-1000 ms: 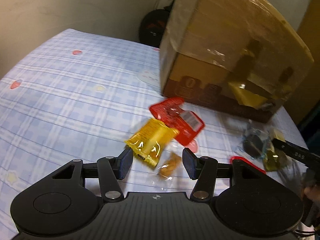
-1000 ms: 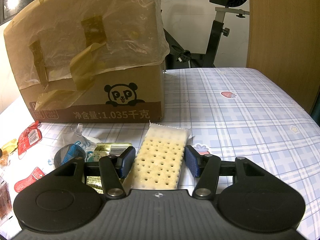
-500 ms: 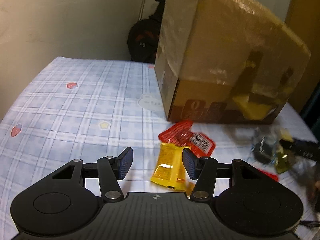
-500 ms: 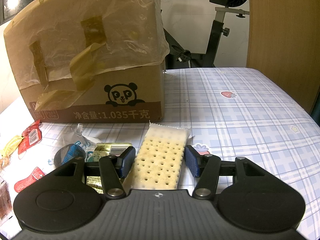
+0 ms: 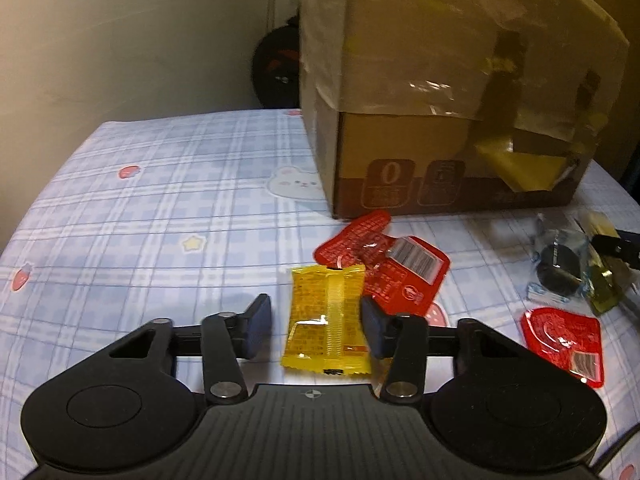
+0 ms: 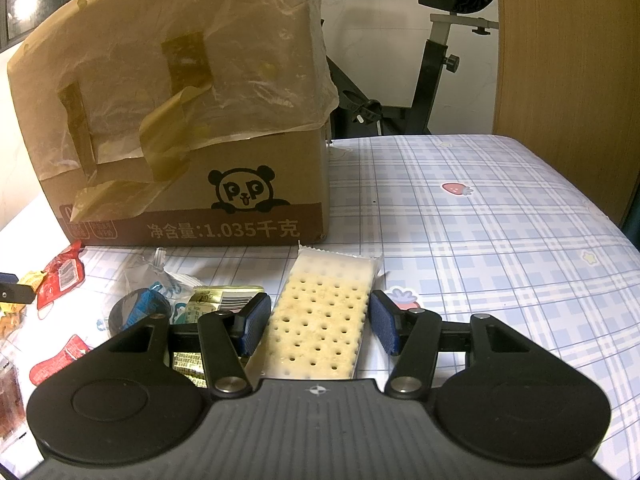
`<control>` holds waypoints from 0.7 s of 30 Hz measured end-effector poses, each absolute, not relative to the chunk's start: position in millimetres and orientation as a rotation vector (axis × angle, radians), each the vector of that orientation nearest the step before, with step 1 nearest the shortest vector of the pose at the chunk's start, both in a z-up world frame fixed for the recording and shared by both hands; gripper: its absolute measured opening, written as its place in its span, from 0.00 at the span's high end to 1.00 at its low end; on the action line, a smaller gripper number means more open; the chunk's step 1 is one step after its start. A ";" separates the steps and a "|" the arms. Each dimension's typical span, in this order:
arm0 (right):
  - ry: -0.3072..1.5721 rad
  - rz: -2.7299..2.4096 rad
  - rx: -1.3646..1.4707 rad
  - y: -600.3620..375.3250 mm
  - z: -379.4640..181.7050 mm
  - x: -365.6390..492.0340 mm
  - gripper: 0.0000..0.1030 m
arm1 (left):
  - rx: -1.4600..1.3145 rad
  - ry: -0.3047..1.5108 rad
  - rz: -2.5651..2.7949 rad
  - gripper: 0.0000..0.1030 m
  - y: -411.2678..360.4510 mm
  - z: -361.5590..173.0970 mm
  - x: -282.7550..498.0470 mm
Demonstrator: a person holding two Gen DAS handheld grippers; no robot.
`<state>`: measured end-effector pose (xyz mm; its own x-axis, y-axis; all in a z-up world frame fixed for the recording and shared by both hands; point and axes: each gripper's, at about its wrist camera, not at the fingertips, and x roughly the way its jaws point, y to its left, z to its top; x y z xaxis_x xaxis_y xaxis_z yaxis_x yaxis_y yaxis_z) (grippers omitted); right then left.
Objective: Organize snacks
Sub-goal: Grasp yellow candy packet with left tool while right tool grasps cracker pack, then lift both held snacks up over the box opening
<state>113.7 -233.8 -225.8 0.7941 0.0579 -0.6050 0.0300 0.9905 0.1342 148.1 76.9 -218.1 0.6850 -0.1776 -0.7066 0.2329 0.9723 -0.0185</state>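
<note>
A yellow snack packet (image 5: 326,320) lies on the blue checked tablecloth (image 5: 160,208) between the fingers of my left gripper (image 5: 314,330). Its jaws are closing: the right pad touches the packet's edge, while a gap shows at the left pad. Just beyond the packet lies a red packet (image 5: 384,268). My right gripper (image 6: 320,322) is shut on a clear-wrapped cracker pack (image 6: 324,312), with a pad at each long edge. A tall cardboard box (image 6: 180,120) draped in plastic film stands behind the snacks, and its corner faces the left gripper (image 5: 400,100).
Loose snacks lie between the grippers: another red packet (image 5: 564,340), a dark round snack in clear wrap (image 6: 136,312) and a green-gold packet (image 6: 224,300). An exercise bike (image 6: 440,60) and a wooden panel (image 6: 560,60) stand past the table's far edge.
The left gripper rolled level and shifted, so the yellow packet now lies lengthwise between its fingers. Its jaws have narrowed. The right gripper and its cracker pack have not moved.
</note>
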 end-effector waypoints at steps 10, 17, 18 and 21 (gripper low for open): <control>0.654 0.014 0.137 -233.8 -225.9 113.6 0.44 | -0.093 0.763 -0.152 0.68 93.0 -207.4 120.5; 0.653 0.014 0.139 -233.6 -226.1 113.7 0.44 | -0.142 0.727 -0.107 0.68 95.5 -194.5 104.7; 0.653 0.015 0.141 -233.9 -226.3 114.0 0.44 | -0.148 0.726 -0.106 0.68 95.9 -192.8 102.8; 0.653 0.020 0.153 -234.8 -225.7 114.1 0.44 | -0.160 0.713 -0.106 0.68 95.2 -186.5 98.7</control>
<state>114.1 -234.8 -225.7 0.7947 0.0664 -0.6033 0.0298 0.9885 0.1480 98.7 95.2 -186.5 0.7521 -0.1509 -0.6415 0.0422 0.9825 -0.1816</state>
